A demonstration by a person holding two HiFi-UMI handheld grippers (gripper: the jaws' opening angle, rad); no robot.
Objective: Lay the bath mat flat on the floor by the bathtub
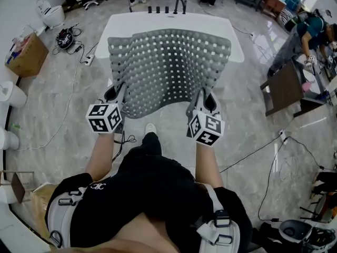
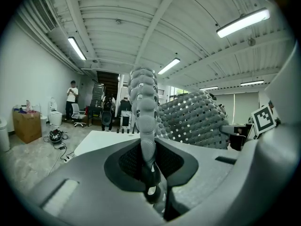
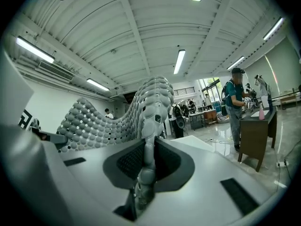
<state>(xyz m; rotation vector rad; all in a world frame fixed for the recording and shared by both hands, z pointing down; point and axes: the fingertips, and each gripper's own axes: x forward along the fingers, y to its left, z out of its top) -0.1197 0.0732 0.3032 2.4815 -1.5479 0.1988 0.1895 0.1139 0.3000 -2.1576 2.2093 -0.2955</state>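
A grey bath mat with rows of knobs and square holes hangs spread in the air in front of the white bathtub. My left gripper is shut on its near left corner. My right gripper is shut on its near right corner. In the left gripper view the mat's edge runs up from between the jaws, which clamp it, with the rest of the mat billowing to the right. The right gripper view shows the other edge pinched the same way. The mat's far edge droops over the tub.
Marble floor lies between me and the tub. Cables and a power strip trail at the left, a cardboard box and a toilet beyond. A dark table and a person stand at the right. My foot shows below the mat.
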